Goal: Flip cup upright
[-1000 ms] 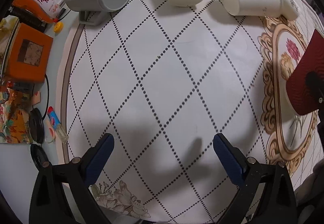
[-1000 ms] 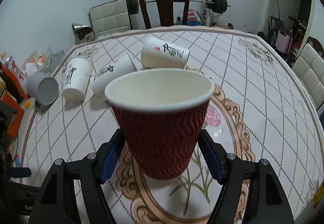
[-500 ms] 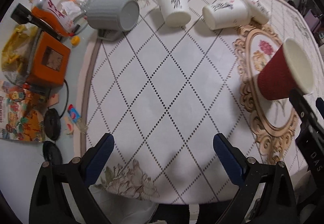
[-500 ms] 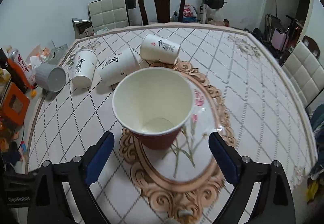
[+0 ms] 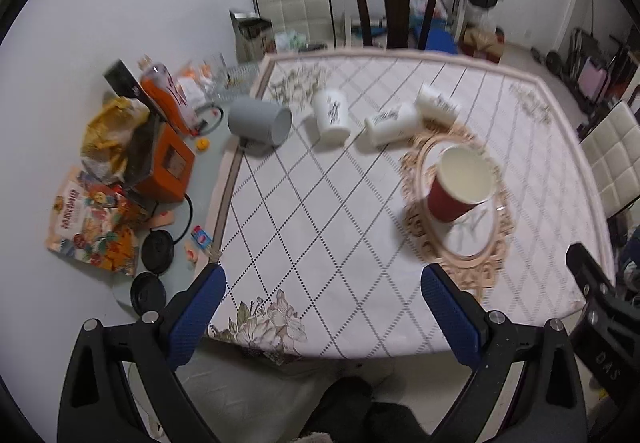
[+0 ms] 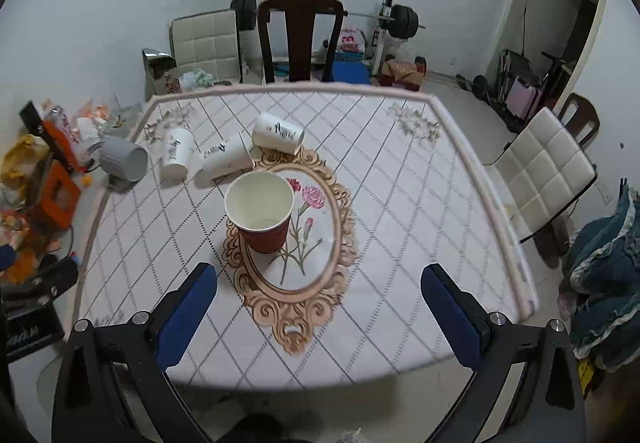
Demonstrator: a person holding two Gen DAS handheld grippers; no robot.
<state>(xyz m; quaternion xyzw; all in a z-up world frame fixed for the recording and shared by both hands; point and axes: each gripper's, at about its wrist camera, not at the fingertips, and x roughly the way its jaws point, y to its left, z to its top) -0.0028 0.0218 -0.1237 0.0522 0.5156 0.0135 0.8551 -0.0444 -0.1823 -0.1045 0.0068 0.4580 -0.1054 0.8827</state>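
A red ribbed paper cup [image 6: 262, 217] with a white inside stands upright on the oval flower motif of the tablecloth; it also shows in the left wrist view [image 5: 458, 190]. My right gripper [image 6: 318, 307] is open and empty, pulled back over the near table edge, well apart from the cup. My left gripper [image 5: 322, 309] is open and empty, back at the near left edge of the table. Part of the right gripper's body [image 5: 600, 319] shows at the right of the left wrist view.
Three white paper cups [image 6: 226, 159] lie on their sides behind the red cup. A grey ribbed mug [image 6: 122, 161] lies at the table's left edge. Clutter and an orange box [image 5: 166, 169] are on the floor left. A dark chair [image 6: 300, 39] stands behind; a white chair [image 6: 548, 171] right.
The right gripper let go of the red cup and drew back; the cup now stands alone. Both grippers have risen and pulled back toward the near table edge.
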